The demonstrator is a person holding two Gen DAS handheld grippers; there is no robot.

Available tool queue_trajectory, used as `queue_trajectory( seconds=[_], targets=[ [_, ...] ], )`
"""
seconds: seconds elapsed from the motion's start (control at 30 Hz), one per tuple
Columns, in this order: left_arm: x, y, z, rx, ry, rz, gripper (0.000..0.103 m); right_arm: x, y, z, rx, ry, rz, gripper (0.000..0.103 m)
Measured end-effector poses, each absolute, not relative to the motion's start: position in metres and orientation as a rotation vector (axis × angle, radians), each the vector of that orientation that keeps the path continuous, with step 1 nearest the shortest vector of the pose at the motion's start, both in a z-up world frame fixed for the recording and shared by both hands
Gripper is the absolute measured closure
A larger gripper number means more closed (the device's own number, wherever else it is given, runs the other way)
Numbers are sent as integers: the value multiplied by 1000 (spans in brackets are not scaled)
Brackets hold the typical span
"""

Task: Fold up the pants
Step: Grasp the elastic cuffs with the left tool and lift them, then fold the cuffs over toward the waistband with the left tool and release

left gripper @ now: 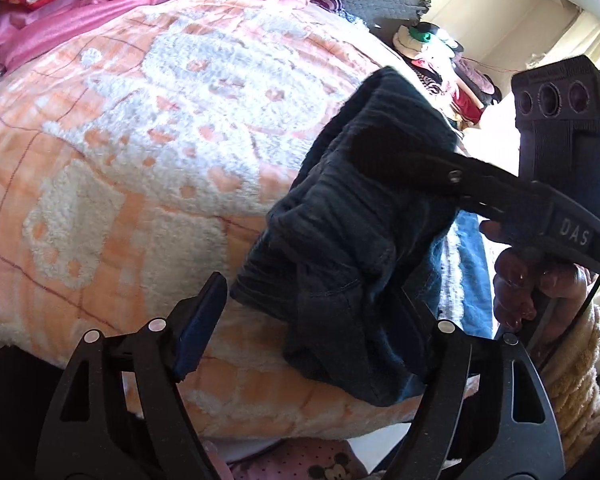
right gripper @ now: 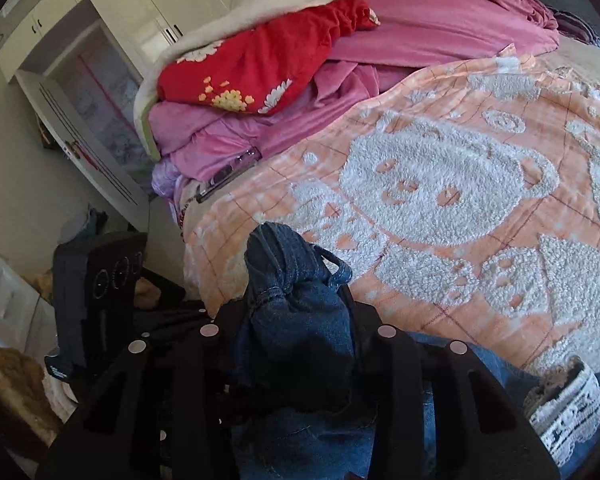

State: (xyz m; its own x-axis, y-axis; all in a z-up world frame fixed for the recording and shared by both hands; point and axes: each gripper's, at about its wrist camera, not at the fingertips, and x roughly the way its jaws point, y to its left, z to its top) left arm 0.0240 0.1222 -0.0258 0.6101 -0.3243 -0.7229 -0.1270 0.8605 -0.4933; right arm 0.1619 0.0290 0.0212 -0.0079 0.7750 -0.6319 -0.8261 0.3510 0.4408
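Crowding the pants (right gripper: 300, 300): pink bedding (right gripper: 420, 36), red quilt (right gripper: 260, 60).

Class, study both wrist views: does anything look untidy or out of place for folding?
Yes. The pants hang bunched in the right gripper, not flat on the blanket; the left gripper is open.
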Motion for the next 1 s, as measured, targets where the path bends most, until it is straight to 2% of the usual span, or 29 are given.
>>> queue_trajectory(
  seconds=[0.2, 0.27, 0.37, 0.6, 0.67, 0.73, 0.77, 0.8, 1.0],
  targets=[
    [34, 93, -13, -574, 921, -252, 33, 160, -25, 46, -6, 868, 1257, 68],
    [36, 79, -10, -578, 926, -281, 47, 160, -43, 50, 5, 844, 1252, 68],
    [38, 57, -3, -550, 926, -298, 52, 161, -70, 51, 33, 822, 1238, 68],
    [41, 4, 7, -493, 928, -328, 53, 164, -123, 50, 71, 770, 1204, 66],
    [40, -5, 8, -478, 918, -324, 53, 165, -134, 50, 74, 760, 1185, 60],
    [38, -13, 10, -470, 910, -339, 53, 167, -148, 49, 95, 756, 1159, 48],
    [37, -16, 10, -466, 908, -358, 52, 167, -158, 49, 120, 751, 1148, 38],
    [39, -18, 10, -460, 906, -371, 52, 168, -167, 47, 141, 750, 1126, 35],
    [44, -36, 14, -442, 916, -537, 49, 165, -219, 33, 209, 789, 941, 28]
  ],
)
